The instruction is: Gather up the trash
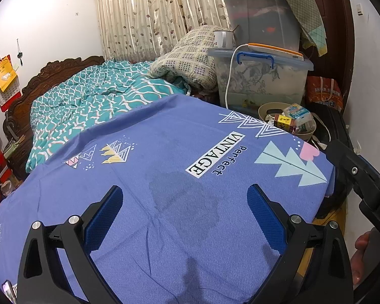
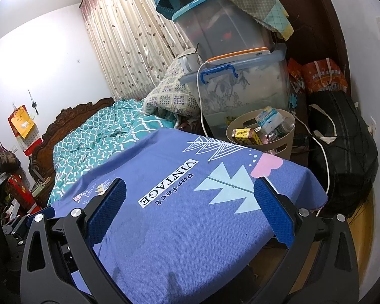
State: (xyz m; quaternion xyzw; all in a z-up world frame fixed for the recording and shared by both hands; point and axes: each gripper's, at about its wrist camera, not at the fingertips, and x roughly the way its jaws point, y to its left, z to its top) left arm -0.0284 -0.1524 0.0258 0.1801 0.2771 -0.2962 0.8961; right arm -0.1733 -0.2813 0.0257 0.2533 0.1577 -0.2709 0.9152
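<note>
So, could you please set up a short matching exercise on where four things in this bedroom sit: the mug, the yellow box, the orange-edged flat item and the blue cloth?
Things:
1. white mug
2. yellow box
3. orange-edged flat item
4. blue printed cloth

Places:
A. inside the beige waste basket
B. spread below both open grippers, left gripper and right gripper
C. on the lower storage box's lid, under the upper storage box
D. on the near corner of the lower storage box's lid, beside the folded quilt

Pairs: 1-D, 2-A, 3-C, 4-B
</note>
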